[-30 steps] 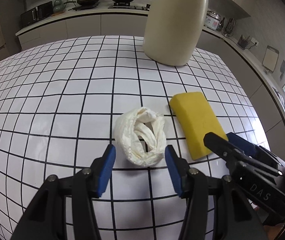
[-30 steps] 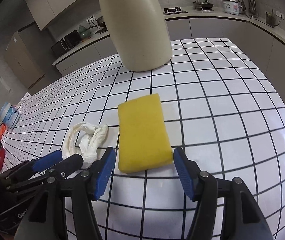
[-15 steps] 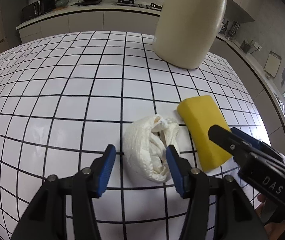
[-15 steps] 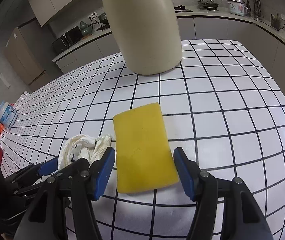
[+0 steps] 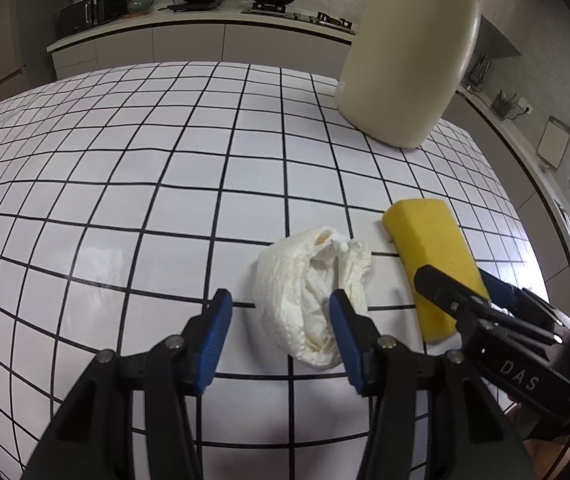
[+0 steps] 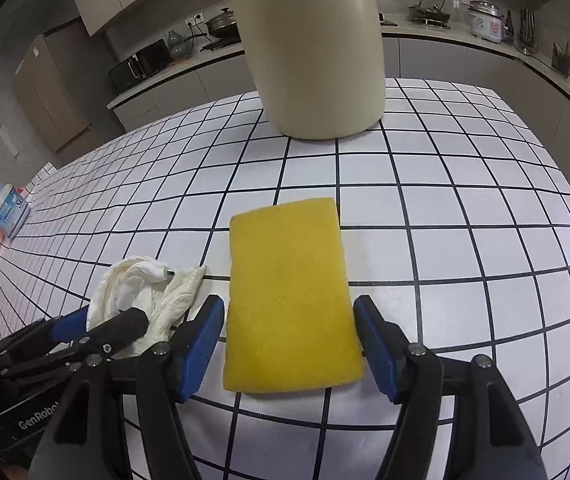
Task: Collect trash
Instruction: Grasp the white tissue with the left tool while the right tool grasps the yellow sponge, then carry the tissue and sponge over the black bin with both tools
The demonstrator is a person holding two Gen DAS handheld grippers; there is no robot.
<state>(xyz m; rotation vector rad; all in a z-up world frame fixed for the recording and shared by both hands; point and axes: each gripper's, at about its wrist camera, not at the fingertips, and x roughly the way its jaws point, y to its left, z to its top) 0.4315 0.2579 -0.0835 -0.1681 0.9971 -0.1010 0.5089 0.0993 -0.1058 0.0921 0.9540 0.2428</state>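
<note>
Through the left wrist camera I see my left gripper (image 5: 281, 320) spread around the crumpled tissue (image 5: 311, 294), just left of the yellow sponge (image 5: 431, 256). Through the right wrist camera, my right gripper (image 6: 289, 340) is spread, its 2 fingers flanking the sponge's near end, the cream bin (image 6: 313, 48) beyond it.

Table (image 5: 205, 168): white squares, thin black grid lines. Bin (image 6: 313, 40), at the table's far edge: plain cream. Sponge (image 6: 291, 296), nearer than the bin: uniform bright yellow. Tissue (image 5: 309, 288), left of the sponge: white, faint yellowish stain on a fold. Left gripper (image 5: 281, 312) and right gripper (image 6: 289, 328): black frames, blue pads. Jar (image 6: 7, 210), far left of the bin: white with blue label. Counter (image 5: 205, 24) behind the bin: pale grey fronts, dark pans.
</note>
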